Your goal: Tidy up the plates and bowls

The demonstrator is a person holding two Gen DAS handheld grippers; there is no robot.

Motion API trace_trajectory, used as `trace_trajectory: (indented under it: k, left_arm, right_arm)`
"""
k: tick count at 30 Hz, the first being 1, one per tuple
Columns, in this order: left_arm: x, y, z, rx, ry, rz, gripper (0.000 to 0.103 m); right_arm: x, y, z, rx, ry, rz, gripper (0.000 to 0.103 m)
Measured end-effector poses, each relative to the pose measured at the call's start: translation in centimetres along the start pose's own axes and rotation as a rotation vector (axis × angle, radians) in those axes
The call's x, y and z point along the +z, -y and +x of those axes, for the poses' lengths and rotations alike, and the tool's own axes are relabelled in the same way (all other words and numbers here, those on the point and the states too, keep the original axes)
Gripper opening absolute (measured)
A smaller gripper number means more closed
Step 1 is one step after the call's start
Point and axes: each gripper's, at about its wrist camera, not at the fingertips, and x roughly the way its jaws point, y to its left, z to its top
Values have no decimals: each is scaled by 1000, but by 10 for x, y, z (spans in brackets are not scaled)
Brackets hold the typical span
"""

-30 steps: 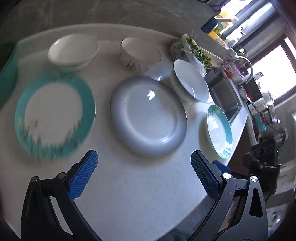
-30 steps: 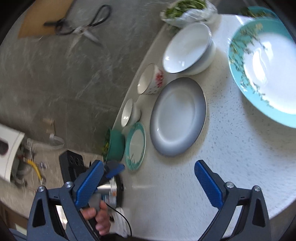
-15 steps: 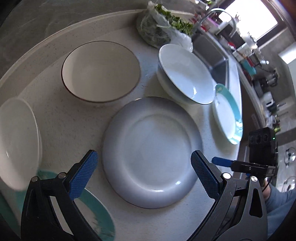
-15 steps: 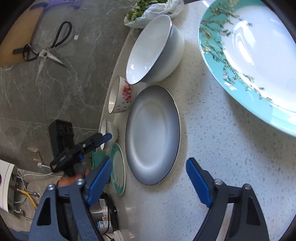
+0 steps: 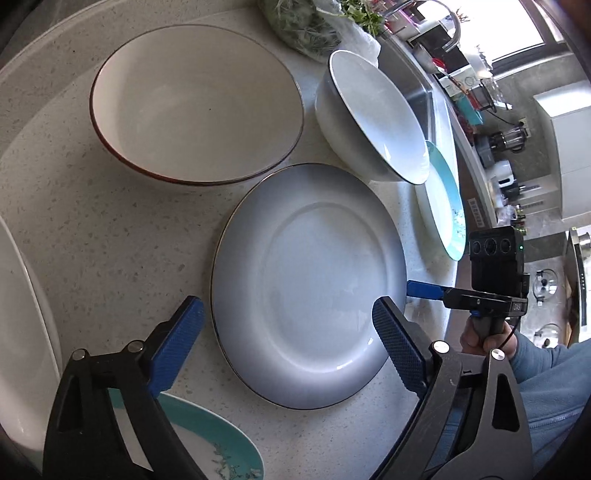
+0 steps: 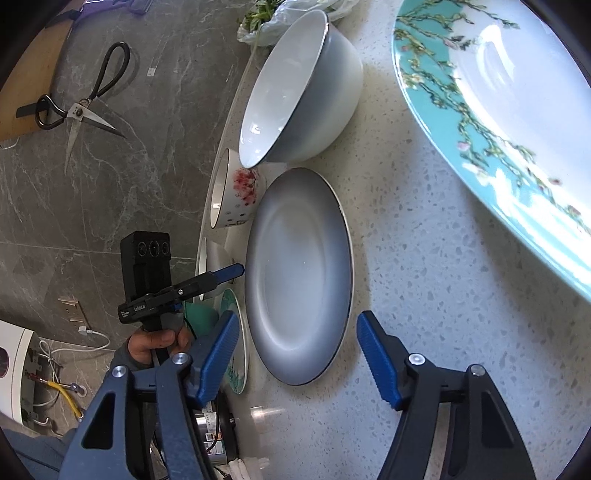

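A grey plate [image 5: 310,288] [image 6: 299,273] lies flat on the speckled white counter [image 5: 110,240]. My left gripper [image 5: 290,347] hovers over its near rim, jaws wide but closing, pads clear of the plate. Opposite, my right gripper [image 6: 299,352] straddles the other rim, jaws also closing, pads not touching it. Each gripper shows in the other's view: the right gripper [image 5: 424,290] at the plate's right edge, the left gripper [image 6: 231,271] at its far edge. Around stand a brown-rimmed floral bowl [image 5: 195,103] [image 6: 240,195] and a deep grey-white bowl [image 5: 373,114] [image 6: 295,92].
A large teal floral plate [image 6: 498,110] [image 5: 443,206] lies beside the right gripper. A smaller teal plate [image 5: 207,443] [image 6: 236,354] and a small white bowl [image 5: 22,332] sit by the left gripper. A bag of greens [image 5: 310,26] lies at the back; scissors [image 6: 74,107] on the floor.
The left gripper swung over from the teal plate and came down at the grey plate, jaws slightly narrower. The right gripper sank toward the same plate and its jaws narrowed clearly.
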Motion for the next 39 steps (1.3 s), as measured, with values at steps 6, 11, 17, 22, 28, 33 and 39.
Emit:
trace_trajectory:
  k: [6, 11, 17, 22, 28, 33, 39]
  left_arm:
    - [2, 5, 7, -7, -34, 16, 92]
    - [0, 2, 9, 9, -46, 15, 92]
    - [-1, 6, 9, 13, -64, 35, 92]
    - [-5, 5, 4, 11, -78, 60, 92]
    - [-6, 5, 1, 7, -83, 72, 84]
    - [-3, -6, -7, 45, -68, 36, 55]
    - [-4, -19, -14, 55, -51, -7, 37]
  right_arm:
    - [5, 0, 6, -20, 6, -3, 67]
    - [9, 0, 8, -36, 12, -7, 62]
    - [14, 5, 10, -52, 5, 9, 51]
    - [16, 6, 10, -54, 9, 4, 48]
    - [19, 10, 13, -51, -8, 1, 35]
    - [21, 17, 12, -60, -20, 19, 20]
    - [21, 23, 10, -82, -34, 30, 9]
